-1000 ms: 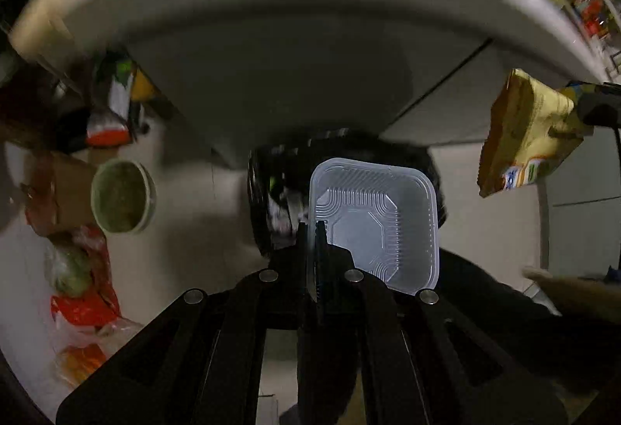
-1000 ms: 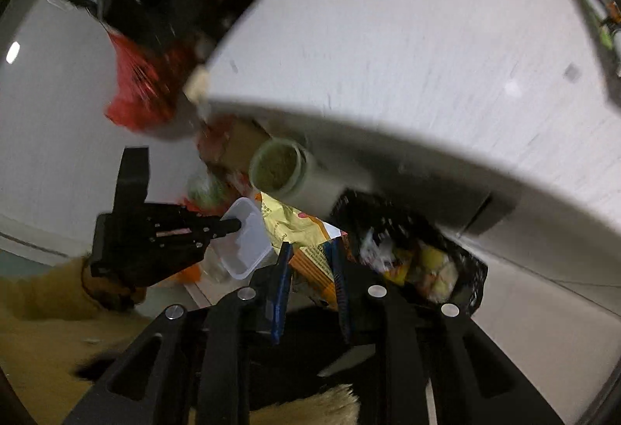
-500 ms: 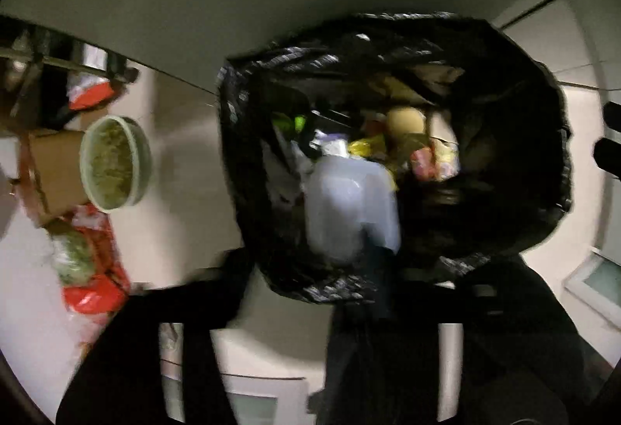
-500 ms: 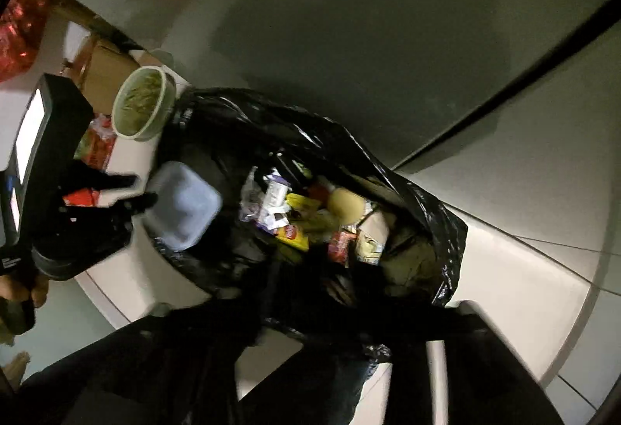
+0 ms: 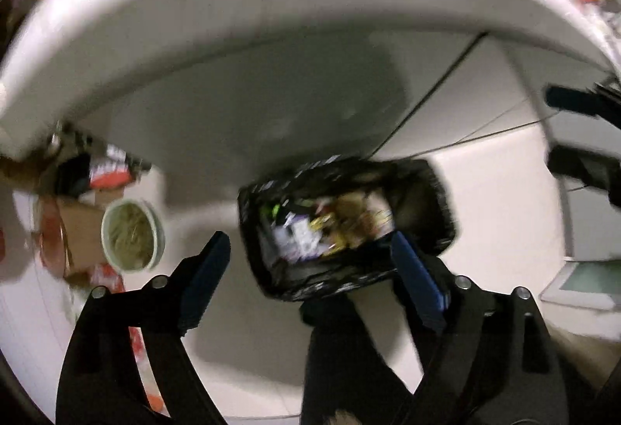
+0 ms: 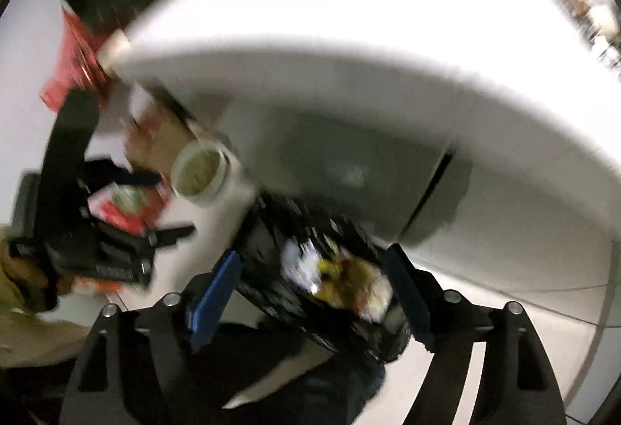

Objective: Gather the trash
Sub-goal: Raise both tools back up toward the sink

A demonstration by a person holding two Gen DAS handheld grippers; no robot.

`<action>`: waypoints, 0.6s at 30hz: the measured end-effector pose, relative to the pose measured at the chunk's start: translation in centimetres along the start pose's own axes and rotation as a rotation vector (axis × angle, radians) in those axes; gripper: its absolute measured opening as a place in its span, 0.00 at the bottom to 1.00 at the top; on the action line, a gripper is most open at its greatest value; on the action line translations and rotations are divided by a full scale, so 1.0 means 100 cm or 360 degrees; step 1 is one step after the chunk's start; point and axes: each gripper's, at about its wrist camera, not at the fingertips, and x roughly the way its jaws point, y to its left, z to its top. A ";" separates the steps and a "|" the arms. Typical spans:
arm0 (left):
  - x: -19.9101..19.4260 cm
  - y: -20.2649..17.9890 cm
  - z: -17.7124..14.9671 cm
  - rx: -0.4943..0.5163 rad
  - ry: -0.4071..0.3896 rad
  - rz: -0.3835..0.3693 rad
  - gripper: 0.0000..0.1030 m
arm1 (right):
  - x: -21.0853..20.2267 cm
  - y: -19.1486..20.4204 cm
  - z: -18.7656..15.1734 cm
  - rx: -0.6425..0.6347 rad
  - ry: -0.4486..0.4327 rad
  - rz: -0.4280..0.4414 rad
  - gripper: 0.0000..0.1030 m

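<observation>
A black trash bag (image 5: 349,227) stands open on the floor below the white table edge, full of mixed wrappers. It also shows in the right wrist view (image 6: 330,273). My left gripper (image 5: 314,269) is open and empty, held above the bag. My right gripper (image 6: 310,289) is open and empty too, over the bag. The right gripper's fingers (image 5: 574,103) show at the right edge of the left wrist view. The left gripper (image 6: 116,238) shows at the left of the right wrist view. Both views are motion-blurred.
A white table (image 5: 271,17) overhangs the bag. A round cup of greenish noodles (image 5: 132,235) lies on a cardboard box (image 5: 77,227) left of the bag, among red wrappers (image 5: 108,172). The cup also shows in the right wrist view (image 6: 202,172). Pale floor tiles surround the bag.
Both grippers opened. The clear plastic tray left my left gripper and the yellow snack packet left my right gripper, into the bag. Both grippers have pulled back up from the bag.
</observation>
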 end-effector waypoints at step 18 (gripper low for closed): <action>-0.096 -0.092 0.132 0.0010 -0.0469 0.0077 0.86 | -0.155 -0.206 0.150 0.0409 -0.0669 -0.0418 0.92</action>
